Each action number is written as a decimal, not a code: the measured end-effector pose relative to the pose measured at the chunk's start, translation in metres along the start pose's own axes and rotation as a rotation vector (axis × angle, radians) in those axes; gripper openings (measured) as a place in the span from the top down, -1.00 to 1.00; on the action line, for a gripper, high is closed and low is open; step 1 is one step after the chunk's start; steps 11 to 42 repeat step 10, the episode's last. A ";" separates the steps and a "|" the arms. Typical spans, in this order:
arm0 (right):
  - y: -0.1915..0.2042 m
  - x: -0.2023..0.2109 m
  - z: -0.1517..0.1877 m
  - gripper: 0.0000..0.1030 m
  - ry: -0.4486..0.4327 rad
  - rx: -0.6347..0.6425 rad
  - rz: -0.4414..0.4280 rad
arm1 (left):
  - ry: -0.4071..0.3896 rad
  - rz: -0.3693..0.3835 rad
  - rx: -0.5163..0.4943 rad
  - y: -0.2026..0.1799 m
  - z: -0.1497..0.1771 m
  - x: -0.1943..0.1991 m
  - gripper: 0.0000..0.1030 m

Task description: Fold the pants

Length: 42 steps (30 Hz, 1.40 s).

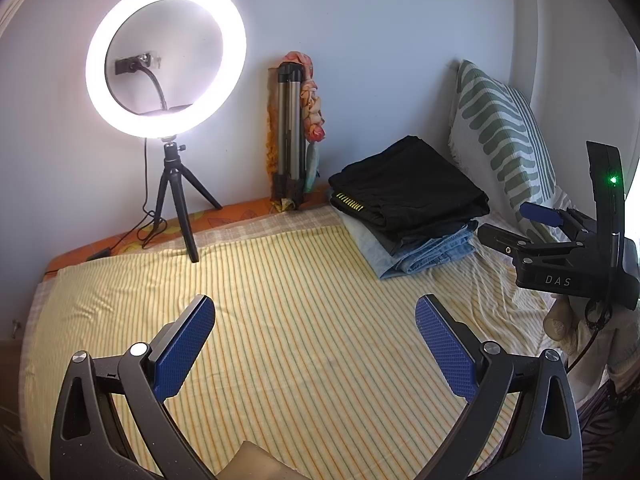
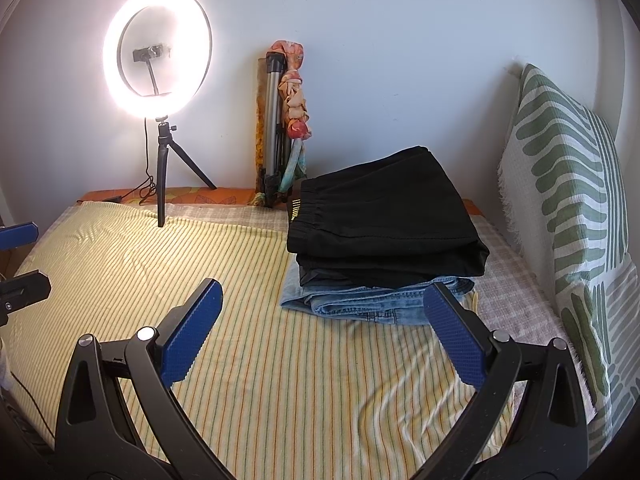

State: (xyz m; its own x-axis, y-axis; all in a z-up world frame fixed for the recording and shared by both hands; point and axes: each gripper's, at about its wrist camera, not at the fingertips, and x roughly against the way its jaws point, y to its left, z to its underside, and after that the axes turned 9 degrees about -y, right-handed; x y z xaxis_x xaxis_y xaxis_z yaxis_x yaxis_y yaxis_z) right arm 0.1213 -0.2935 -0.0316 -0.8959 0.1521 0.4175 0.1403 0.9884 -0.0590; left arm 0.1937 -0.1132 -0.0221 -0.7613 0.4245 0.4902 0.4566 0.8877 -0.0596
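Folded black pants (image 1: 412, 184) (image 2: 384, 220) lie on top of folded blue jeans (image 1: 432, 250) (image 2: 376, 300) in a stack at the back right of the bed. My left gripper (image 1: 316, 320) is open and empty above the yellow striped sheet (image 1: 280, 300), well short of the stack. My right gripper (image 2: 322, 304) is open and empty, just in front of the stack, its right finger (image 2: 452, 332) close to the jeans' front edge. The right gripper also shows in the left wrist view (image 1: 516, 224), beside the stack.
A lit ring light (image 1: 166, 58) (image 2: 158, 50) on a small tripod stands at the back left, its cable trailing on the bed. A folded tripod with cloth (image 1: 294, 132) (image 2: 280, 120) leans on the wall. A green-patterned pillow (image 1: 504, 132) (image 2: 568, 208) stands at the right.
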 end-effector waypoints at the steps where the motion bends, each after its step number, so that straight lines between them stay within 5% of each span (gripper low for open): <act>1: 0.000 0.000 0.000 -0.98 0.002 -0.001 -0.001 | 0.000 0.000 -0.001 0.000 0.000 0.000 -0.95; 42: 0.000 -0.001 -0.001 -0.98 0.005 -0.005 -0.007 | -0.033 0.011 -0.013 0.000 0.001 0.004 -0.95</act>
